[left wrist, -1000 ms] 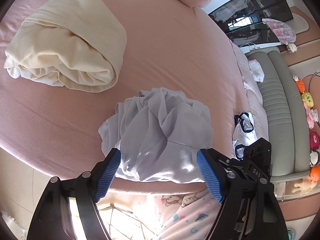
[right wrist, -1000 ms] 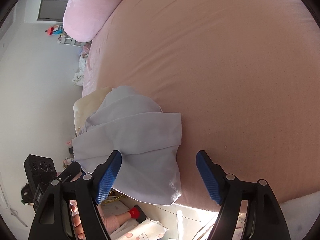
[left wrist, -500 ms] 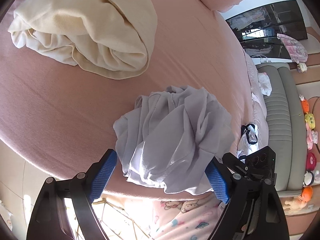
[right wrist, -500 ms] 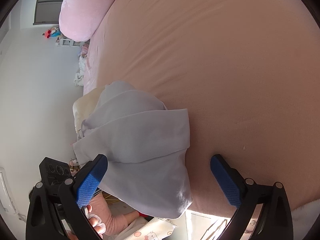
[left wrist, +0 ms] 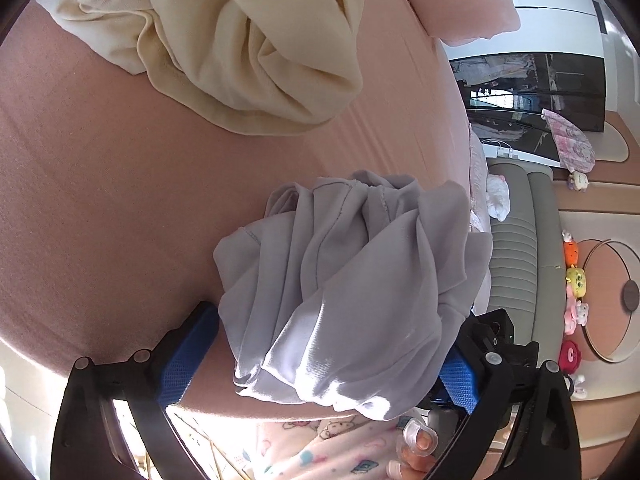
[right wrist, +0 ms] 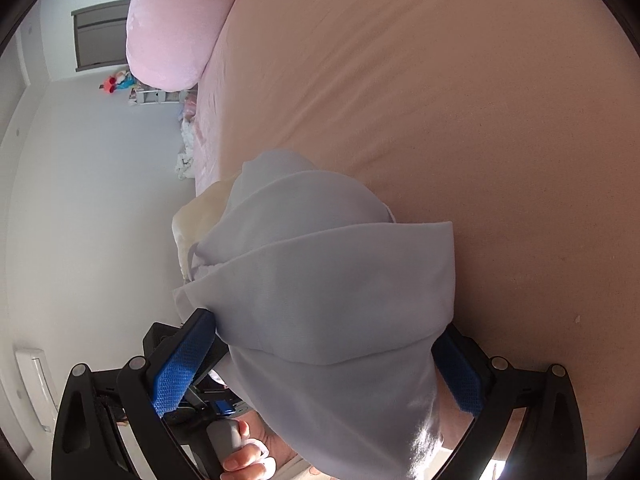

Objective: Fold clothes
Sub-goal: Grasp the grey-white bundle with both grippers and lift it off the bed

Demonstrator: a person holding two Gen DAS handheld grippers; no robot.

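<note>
Both tools spread wide, left tool (left wrist: pixel 320 364) opening further, right tool (right wrist: pixel 320 364) astride the crumpled grey garment (left wrist: pixel 344 280) at the bed (left wrist: pixel 100 200) edge. Best pinched at separate hems, then spread flat.

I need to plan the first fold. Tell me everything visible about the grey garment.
The grey garment is thin, smooth, slightly shiny fabric with stitched hems, bunched into a crumpled heap. It lies at the near edge of the pink bed, partly overhanging it, apart from the cream garment. It sits between the wide-open pads of both grippers; whether they touch it is unclear.
</note>
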